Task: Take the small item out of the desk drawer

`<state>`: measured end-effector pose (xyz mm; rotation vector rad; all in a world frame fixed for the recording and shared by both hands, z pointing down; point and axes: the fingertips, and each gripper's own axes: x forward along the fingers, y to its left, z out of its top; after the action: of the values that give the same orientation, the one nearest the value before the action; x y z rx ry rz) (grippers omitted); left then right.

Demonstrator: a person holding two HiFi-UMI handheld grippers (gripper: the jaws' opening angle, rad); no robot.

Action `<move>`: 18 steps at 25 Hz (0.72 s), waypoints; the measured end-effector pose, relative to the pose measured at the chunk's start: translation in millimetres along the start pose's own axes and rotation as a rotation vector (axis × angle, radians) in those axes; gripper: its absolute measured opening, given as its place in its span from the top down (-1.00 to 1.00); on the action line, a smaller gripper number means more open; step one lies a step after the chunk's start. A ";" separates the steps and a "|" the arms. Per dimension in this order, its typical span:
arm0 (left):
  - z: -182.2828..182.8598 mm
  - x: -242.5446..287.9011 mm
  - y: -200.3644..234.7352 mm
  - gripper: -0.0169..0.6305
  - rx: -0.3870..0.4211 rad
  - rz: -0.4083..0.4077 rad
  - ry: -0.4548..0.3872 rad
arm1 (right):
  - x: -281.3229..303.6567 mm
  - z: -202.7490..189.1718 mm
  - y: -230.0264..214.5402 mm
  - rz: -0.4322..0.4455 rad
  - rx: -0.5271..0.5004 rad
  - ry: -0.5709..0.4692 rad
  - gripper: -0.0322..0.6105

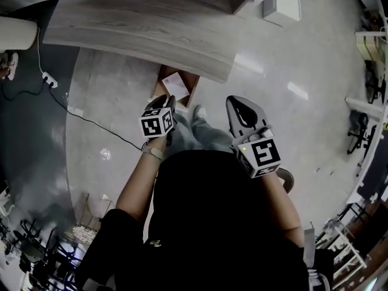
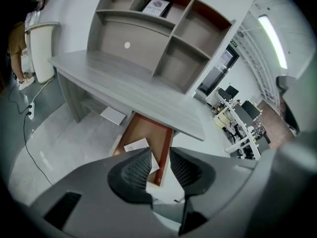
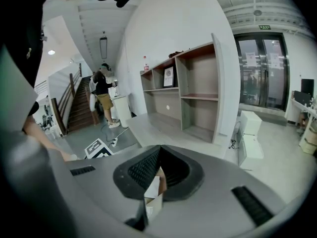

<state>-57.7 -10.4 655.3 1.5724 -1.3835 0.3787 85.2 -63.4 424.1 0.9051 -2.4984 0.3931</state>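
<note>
The desk drawer (image 1: 176, 85) stands pulled out under the grey desk (image 1: 139, 23), and a white paper (image 1: 175, 85) lies on its brown bottom. My left gripper (image 1: 162, 105) hovers just in front of the drawer. In the left gripper view the drawer (image 2: 148, 133) and the paper (image 2: 135, 145) show beyond my left gripper (image 2: 160, 166), which is open a narrow gap with nothing between its pads. My right gripper (image 1: 241, 110) is held off to the right over the floor. In the right gripper view my right gripper (image 3: 159, 152) is shut on a small white and tan box (image 3: 153, 192).
A shelf unit (image 2: 148, 38) stands on the desk, with a framed picture (image 2: 156, 6) on top. A flat white box (image 2: 113, 115) lies under the desk. A power strip and cable (image 1: 48, 79) run across the floor at left. A person (image 3: 103, 95) stands by the stairs.
</note>
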 end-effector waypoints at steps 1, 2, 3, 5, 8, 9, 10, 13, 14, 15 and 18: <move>-1.6 8.7 6.0 0.60 -0.019 0.005 0.014 | 0.4 -1.0 -1.1 -0.020 0.004 0.007 0.91; -3.3 17.2 11.9 0.55 -0.039 0.010 0.028 | 0.3 -2.4 -1.8 -0.038 0.006 0.014 0.91; -5.1 25.7 17.2 0.48 -0.058 0.014 0.042 | -0.2 -4.2 -2.2 -0.057 0.005 0.024 0.91; -10.2 43.2 26.8 0.33 -0.085 0.010 0.078 | -1.0 -8.3 -2.0 -0.096 0.003 0.051 0.91; -9.2 65.0 42.8 0.17 -0.088 0.009 0.132 | 3.7 -10.1 -4.1 -0.153 0.024 0.088 0.91; -6.8 71.6 47.1 0.13 -0.087 0.010 0.144 | 5.5 -9.4 -6.6 -0.169 0.031 0.093 0.91; -5.1 78.3 50.2 0.09 -0.086 0.012 0.152 | 6.0 -8.8 -8.9 -0.182 0.039 0.100 0.91; -8.9 98.8 58.0 -0.05 -0.082 0.027 0.166 | 0.4 -14.2 -11.4 -0.219 0.060 0.132 0.91; -11.3 105.7 61.2 -0.08 -0.089 0.034 0.172 | -1.6 -18.0 -11.9 -0.233 0.064 0.141 0.91; -13.5 112.0 64.7 -0.11 -0.099 0.040 0.177 | -3.4 -22.1 -12.1 -0.246 0.066 0.150 0.91; -22.0 125.2 72.2 -0.21 -0.124 0.056 0.200 | -10.4 -32.6 -10.7 -0.286 0.067 0.168 0.91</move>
<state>-75.6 -57.3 792.6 1.3588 -1.2741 0.4626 109.5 -52.6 448.0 1.1847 -2.1759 0.4389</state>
